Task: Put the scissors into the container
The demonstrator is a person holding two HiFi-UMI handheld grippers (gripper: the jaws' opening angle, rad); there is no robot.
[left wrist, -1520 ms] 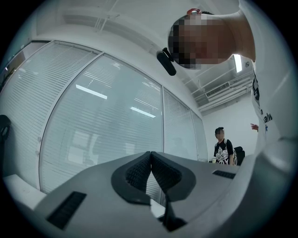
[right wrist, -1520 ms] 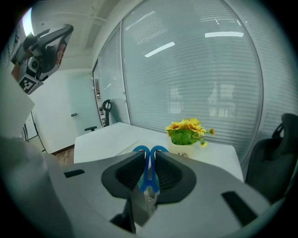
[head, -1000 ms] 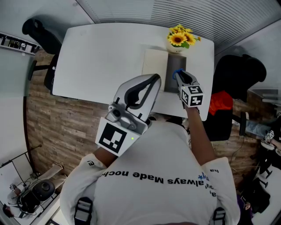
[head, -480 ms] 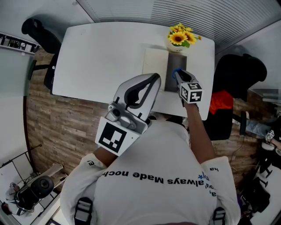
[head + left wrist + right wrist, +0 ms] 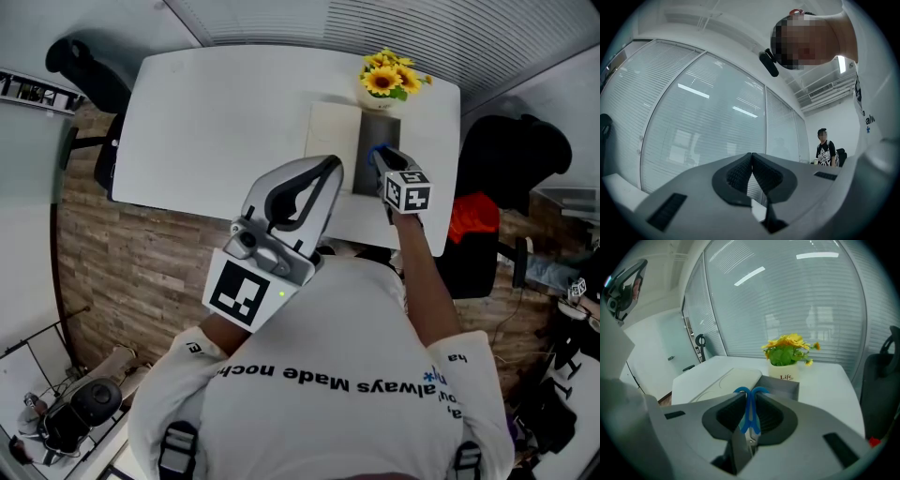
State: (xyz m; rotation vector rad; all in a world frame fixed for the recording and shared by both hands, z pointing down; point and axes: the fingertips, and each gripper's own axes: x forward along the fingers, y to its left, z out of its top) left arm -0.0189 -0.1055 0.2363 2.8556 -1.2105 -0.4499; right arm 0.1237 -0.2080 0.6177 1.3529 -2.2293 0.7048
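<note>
Head view looks steeply down on the white table [image 5: 216, 122] — right gripper view, low and close, shares its sunflowers [image 5: 386, 79]; left gripper view tilts upward.

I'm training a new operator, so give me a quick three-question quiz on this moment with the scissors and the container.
1. True or false: the left gripper has its jaws together with nothing between them.
2. Pick one. The right gripper is: A, closed on the blue-handled scissors; B, wide open and empty; C, out of every view.
3. What stands on the white table at the far end of the grey container?

Key: 1 true. 2 A. 3 the pot of sunflowers.
</note>
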